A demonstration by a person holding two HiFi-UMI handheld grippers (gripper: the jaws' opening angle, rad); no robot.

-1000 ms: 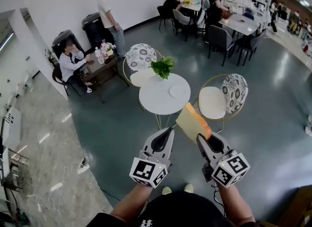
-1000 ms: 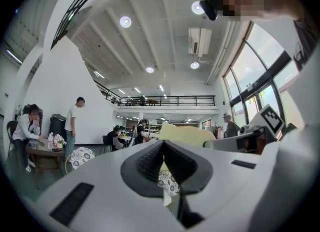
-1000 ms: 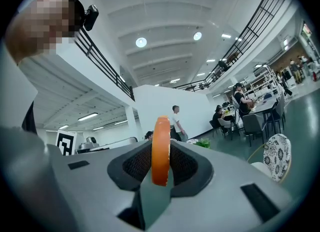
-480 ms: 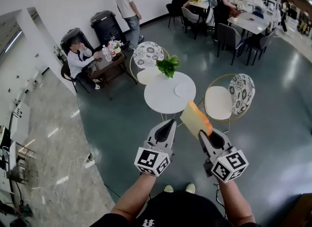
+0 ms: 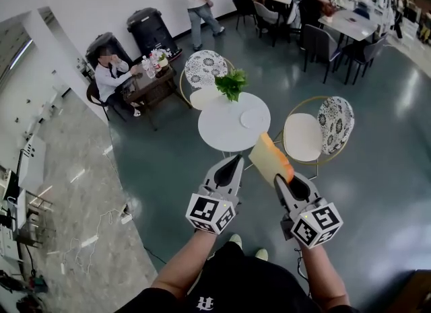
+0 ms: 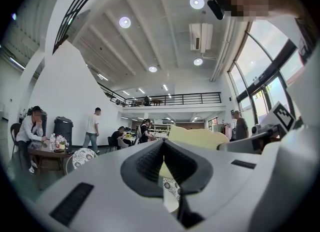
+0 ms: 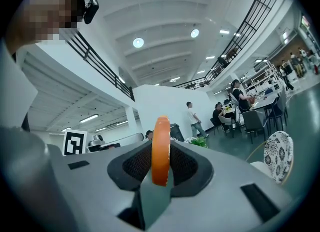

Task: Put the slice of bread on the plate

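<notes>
- The right gripper (image 5: 283, 178) is clamped on the bread (image 5: 268, 157), with its jaws only partly closed against the slice's two faces.
- In the right gripper view the bread stands upright between the jaws, edge-on, showing its orange crust.
- In the head view the bread sticks out ahead of the right gripper's tips, showing a pale yellow face with the crust along the right edge.
- The left gripper (image 5: 235, 160) has its jaws drawn together with nothing between them. It is level with the right gripper and just beside it, apart from the bread.
- In the left gripper view the bread shows just past that gripper's tips, to their right.
- The plate (image 5: 250, 119) lies ahead of both grippers, well apart from the bread, on a round white surface (image 5: 219, 130).
- A plant (image 5: 231, 84) stands at the surface's far edge, beyond the plate.
- A chair (image 5: 303, 136) with a white seat stands ahead of the right gripper, just right of the surface.
</notes>
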